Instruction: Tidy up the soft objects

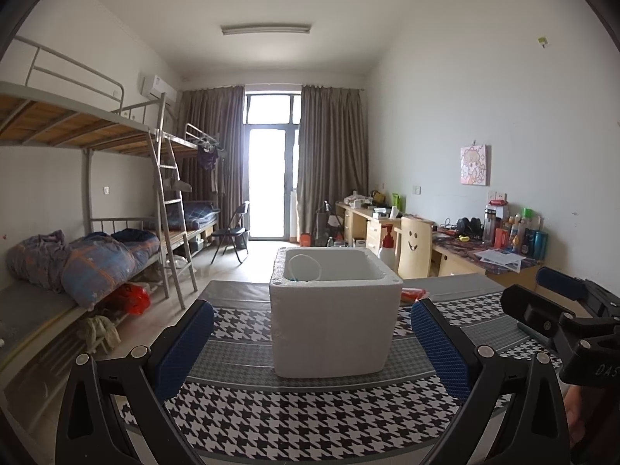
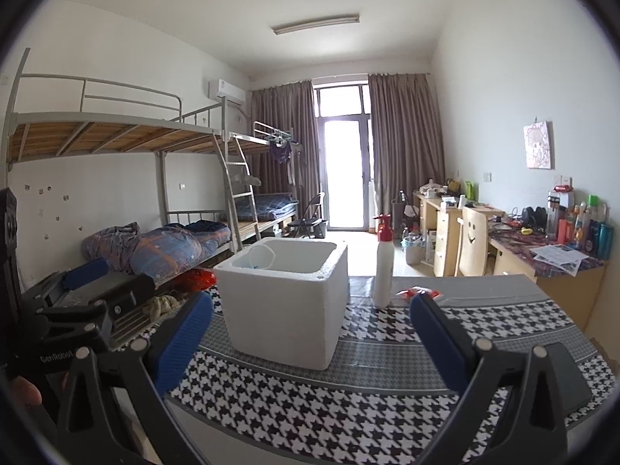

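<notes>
A white foam box (image 1: 335,310) stands open-topped on the houndstooth tablecloth (image 1: 271,418), straight ahead of both grippers. A white ring-shaped item (image 1: 306,267) leans inside against its left wall. My left gripper (image 1: 312,348) is open, blue pads spread either side of the box and short of it, holding nothing. My right gripper (image 2: 310,345) is open and empty too, with the foam box (image 2: 286,310) just ahead and slightly left. A small red packet (image 2: 420,292) lies on the cloth behind the right finger, beside a white pump bottle (image 2: 383,267) with a red top.
A black flat object (image 2: 569,379) lies on the table at the right. The left gripper's body (image 2: 85,290) shows at the left edge. Bunk beds (image 1: 97,255) line the left wall, and desks (image 1: 484,255) with bottles and a chair line the right.
</notes>
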